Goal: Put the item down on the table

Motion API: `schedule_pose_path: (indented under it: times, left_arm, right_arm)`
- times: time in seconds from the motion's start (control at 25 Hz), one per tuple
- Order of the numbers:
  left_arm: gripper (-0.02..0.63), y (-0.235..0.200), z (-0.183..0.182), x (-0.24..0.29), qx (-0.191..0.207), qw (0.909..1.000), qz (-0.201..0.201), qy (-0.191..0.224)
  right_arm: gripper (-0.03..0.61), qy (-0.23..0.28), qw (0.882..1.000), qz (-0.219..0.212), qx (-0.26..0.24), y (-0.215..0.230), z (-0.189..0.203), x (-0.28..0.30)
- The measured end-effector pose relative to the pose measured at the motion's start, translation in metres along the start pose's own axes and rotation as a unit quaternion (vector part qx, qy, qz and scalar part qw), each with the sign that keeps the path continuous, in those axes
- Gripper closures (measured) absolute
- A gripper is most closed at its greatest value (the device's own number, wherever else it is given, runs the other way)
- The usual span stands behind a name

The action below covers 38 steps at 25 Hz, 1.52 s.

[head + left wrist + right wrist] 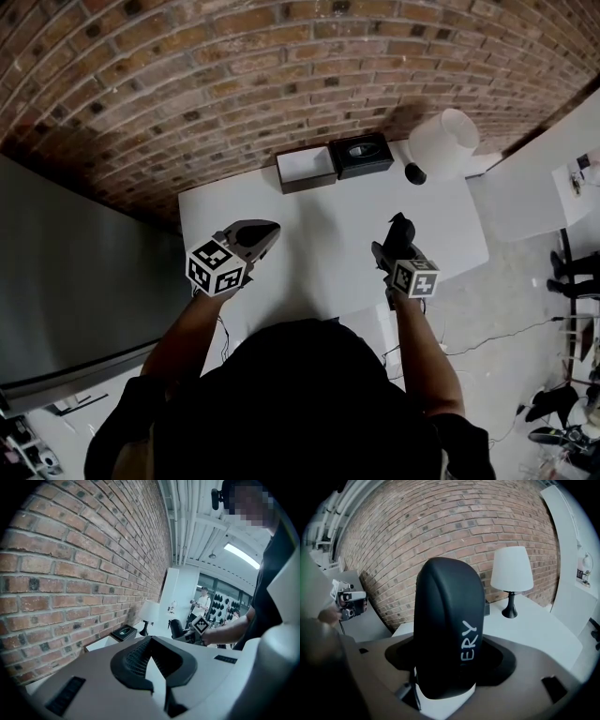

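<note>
A black rounded item (450, 639) with white lettering stands upright between the jaws of my right gripper (447, 667), which is shut on it. In the head view that item (400, 229) sticks out of the right gripper (395, 249) above the right half of the white table (328, 234). My left gripper (263, 232) hovers over the table's left part, its jaws together and nothing in them. The left gripper view shows its empty black recess (152, 667) and, beyond it, the right gripper (185, 631) with the dark item.
At the table's far edge against the brick wall stand an open box with a white inside (306, 169), a black box (361, 155) and a white lamp (442, 142). A grey panel (75, 300) lies left of the table. A person (202, 603) stands far back.
</note>
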<state>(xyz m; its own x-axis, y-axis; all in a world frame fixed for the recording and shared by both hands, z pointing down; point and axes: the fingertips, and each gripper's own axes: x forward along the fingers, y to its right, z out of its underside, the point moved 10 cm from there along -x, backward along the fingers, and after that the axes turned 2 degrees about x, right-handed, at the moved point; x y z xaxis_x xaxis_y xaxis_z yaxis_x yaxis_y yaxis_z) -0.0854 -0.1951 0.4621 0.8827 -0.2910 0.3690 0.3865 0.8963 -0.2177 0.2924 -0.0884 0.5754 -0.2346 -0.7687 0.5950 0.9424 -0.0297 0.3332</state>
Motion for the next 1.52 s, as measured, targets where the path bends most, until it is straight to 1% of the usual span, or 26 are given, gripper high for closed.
schedule_pose_path:
  times: [0.48,0.68,1.4,1.52]
  left_arm:
    - [0.598,0.0,0.015,-0.001,-0.017,0.9997,-0.016,-0.007]
    - [0.598,-0.002,0.018,-0.004,-0.024,0.9993,-0.028,-0.009]
    - [0.598,0.0,0.036,-0.004,-0.042,0.9978,-0.045,-0.024]
    - [0.598,0.001,0.037,-0.003,-0.042,0.9976,-0.05,-0.025]
  right_arm:
    - [0.233,-0.049,0.999,-0.001,-0.007,0.018,0.034,0.03]
    - [0.233,-0.074,0.997,0.003,0.002,0.029,0.049,0.038]
    - [0.233,-0.118,0.993,-0.005,-0.006,0.036,0.079,0.069]
    - [0.233,-0.133,0.991,-0.02,0.018,0.038,0.089,0.075]
